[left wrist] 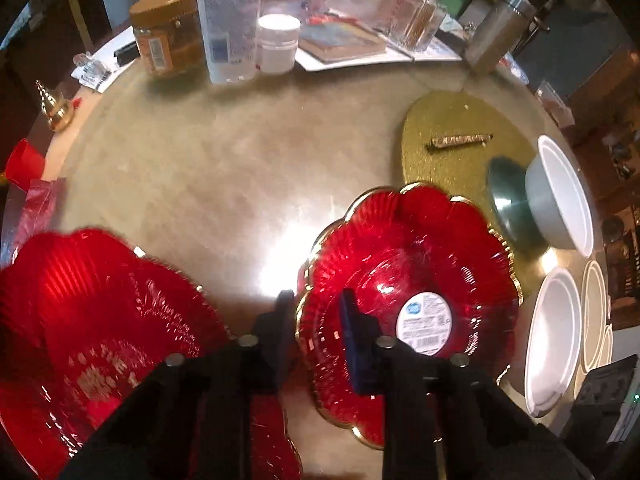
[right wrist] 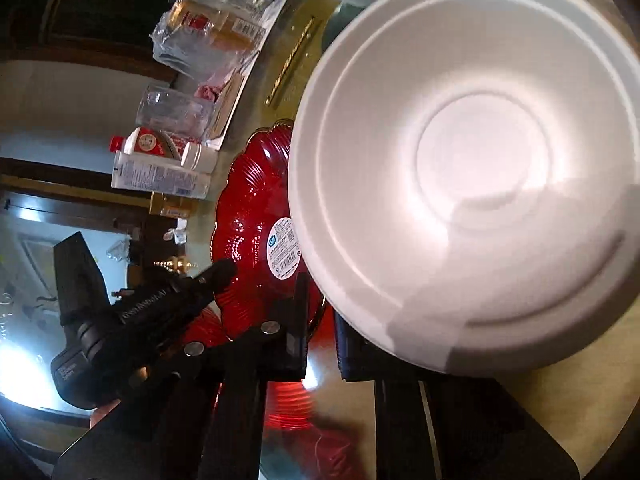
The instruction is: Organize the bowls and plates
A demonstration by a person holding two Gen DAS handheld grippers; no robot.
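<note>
Gripping the red plate (left wrist: 404, 264) rim, my left tool (left wrist: 316, 312) is clamped; right tool (right wrist: 320, 312) pinches the white bowl's (right wrist: 472, 168) near edge, beside that plate.

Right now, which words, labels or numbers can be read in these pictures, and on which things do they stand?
No text reads clearly.
Round white sticker on red plate: barcode, print too small.
Gold characters on other red plate: blurred.
Bottle, jar labels: unreadable.
</note>
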